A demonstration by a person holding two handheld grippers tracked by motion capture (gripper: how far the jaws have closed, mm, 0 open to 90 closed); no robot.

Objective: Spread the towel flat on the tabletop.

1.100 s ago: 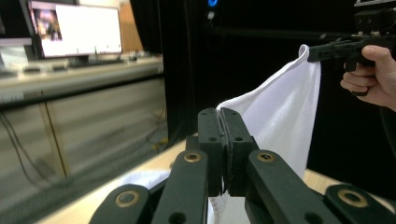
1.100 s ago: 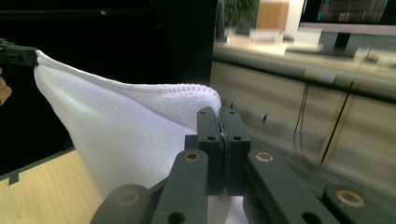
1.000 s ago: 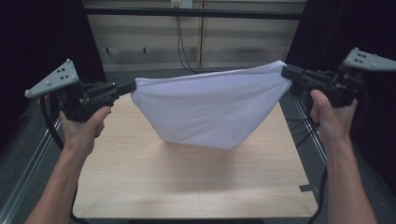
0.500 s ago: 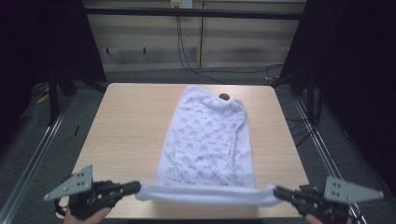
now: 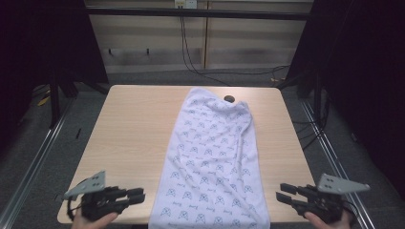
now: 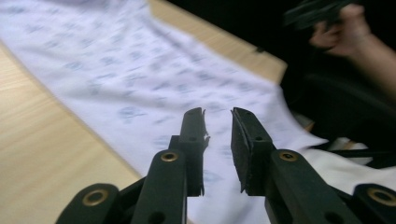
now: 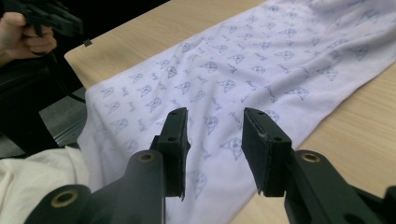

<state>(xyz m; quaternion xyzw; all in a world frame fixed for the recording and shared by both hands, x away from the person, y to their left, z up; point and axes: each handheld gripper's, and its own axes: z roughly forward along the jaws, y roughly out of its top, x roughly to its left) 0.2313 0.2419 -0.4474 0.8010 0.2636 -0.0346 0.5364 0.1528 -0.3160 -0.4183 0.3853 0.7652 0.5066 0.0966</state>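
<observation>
Towel [image 5: 210, 162] flat btwn open claws

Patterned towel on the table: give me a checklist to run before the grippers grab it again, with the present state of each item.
1. Left gripper open and empty: ok, its jaws stand apart with nothing between them in the left gripper view.
2. Right gripper open and empty: ok, the same in the right gripper view.
3. Towel lying flat on the table: mostly ok; its far end is rumpled.
4. Near edge within reach: ok, it hangs over the near table edge between the two grippers.
5. Small dark object clear of the towel: not ok, it sits right at the far edge.
6. Grippers clear of the towel's sides: ok, each is apart from it.
</observation>
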